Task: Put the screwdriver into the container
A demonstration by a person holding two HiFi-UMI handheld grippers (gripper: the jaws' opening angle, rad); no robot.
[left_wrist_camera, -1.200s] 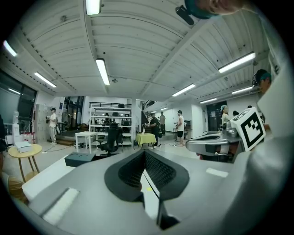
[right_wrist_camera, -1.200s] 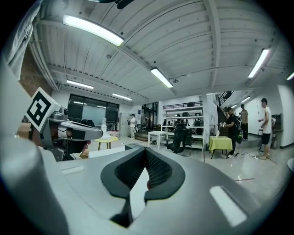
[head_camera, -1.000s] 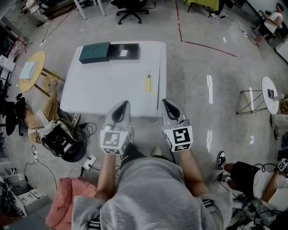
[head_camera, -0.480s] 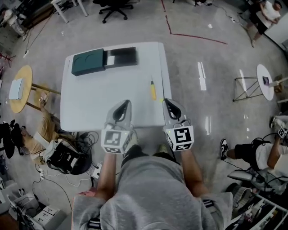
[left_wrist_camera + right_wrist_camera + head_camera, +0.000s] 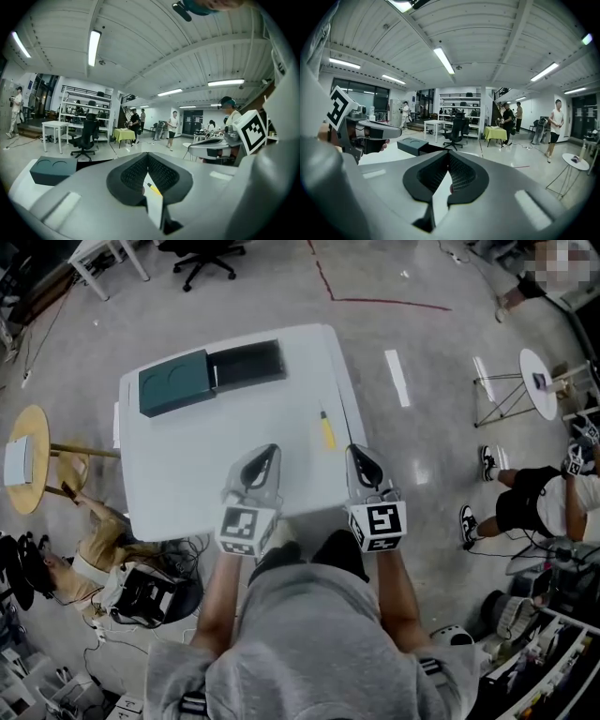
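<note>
The right claw [image 5: 357, 454], jaws together and empty like the left claw [image 5: 270, 454], should open wide, then pinch the yellow screwdriver [image 5: 327, 430] just beyond it squarely across the handle.

Head view: the container [image 5: 246, 363] interior is dark and its contents cannot be told, the screwdriver [image 5: 327, 430] is too small to make out its tip, and the table [image 5: 187, 474] near edge is partly covered by the left gripper [image 5: 265, 454], the right gripper [image 5: 360, 454] and the person [image 5: 309, 643]. Left gripper view: only a yellow sliver of the screwdriver [image 5: 153, 188] shows between the jaws, the rest behind the gripper body. Right gripper view: the container [image 5: 415, 145] base is hidden by that gripper's body.
</note>
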